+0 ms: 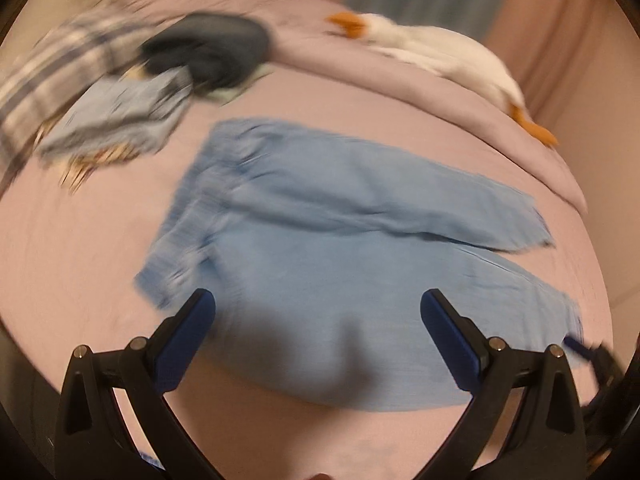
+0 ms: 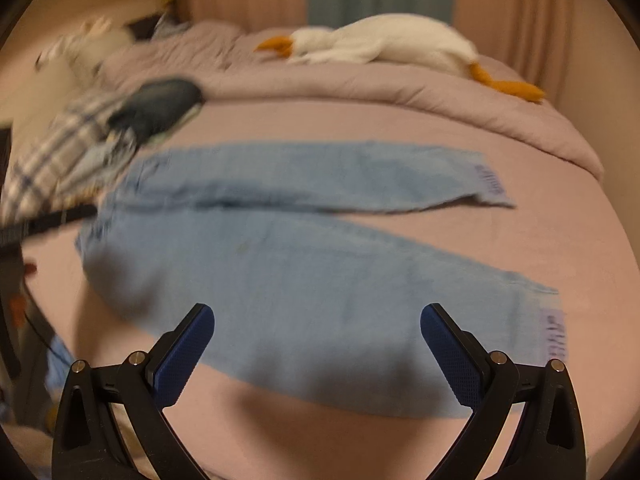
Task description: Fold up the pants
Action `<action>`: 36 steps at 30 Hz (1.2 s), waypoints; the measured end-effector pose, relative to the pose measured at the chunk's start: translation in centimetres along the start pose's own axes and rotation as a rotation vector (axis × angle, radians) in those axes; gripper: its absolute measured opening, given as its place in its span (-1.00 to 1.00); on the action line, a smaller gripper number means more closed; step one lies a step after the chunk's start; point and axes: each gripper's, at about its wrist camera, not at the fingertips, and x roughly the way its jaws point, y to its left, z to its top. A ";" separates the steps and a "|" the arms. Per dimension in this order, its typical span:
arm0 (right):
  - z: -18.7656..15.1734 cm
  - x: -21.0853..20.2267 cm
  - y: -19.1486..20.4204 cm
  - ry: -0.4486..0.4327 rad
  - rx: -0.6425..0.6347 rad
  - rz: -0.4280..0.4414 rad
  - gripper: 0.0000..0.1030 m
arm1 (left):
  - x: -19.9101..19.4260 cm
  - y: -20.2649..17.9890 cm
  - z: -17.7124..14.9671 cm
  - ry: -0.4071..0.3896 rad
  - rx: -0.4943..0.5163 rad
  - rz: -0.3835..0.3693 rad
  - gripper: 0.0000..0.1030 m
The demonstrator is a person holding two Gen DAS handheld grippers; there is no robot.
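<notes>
both tools wide open, holding nothing: left tool (image 1: 318, 306) and right tool (image 2: 317, 320) each hover over the near edge of the pants (image 1: 320, 272). contact with the cloth can't be judged, both views are motion-blurred.

pants lie spread flat on the bed (image 1: 80, 260), unfolded, waistband toward the clothes pile (image 1: 104, 96), both legs running away from it and splaying apart at the hems. near leg sits under the tools, far leg beyond it.

risks, my read:
- blur suggests fast motion; closing now could miss the edge or grab a wrinkle.
- thin fabric on a soft sheet: a pinch may catch the sheet with the pants, or take only the top layer, so the fold drags.
- tools grabbing at unequal offsets from the waistband would skew the leg-over-leg fold; the splayed hems already make alignment hard.
- waistband sits just beside the pile, a sweep there could snag it.
- plush goose (image 2: 384, 42) lies well beyond the far leg, probably no issue.
</notes>
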 end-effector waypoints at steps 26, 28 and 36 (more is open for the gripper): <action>-2.4 8.3 16.0 0.030 -0.490 0.148 0.10 | 3.6 11.5 -3.0 0.003 -0.326 -0.104 -0.16; -2.2 8.4 16.7 0.028 -0.488 0.145 -0.23 | 3.2 11.5 -3.3 -0.006 -0.317 -0.110 -0.24; -2.0 6.1 18.7 0.015 -0.622 0.121 -0.82 | 2.2 10.7 -3.7 -0.026 -0.259 -0.102 -0.27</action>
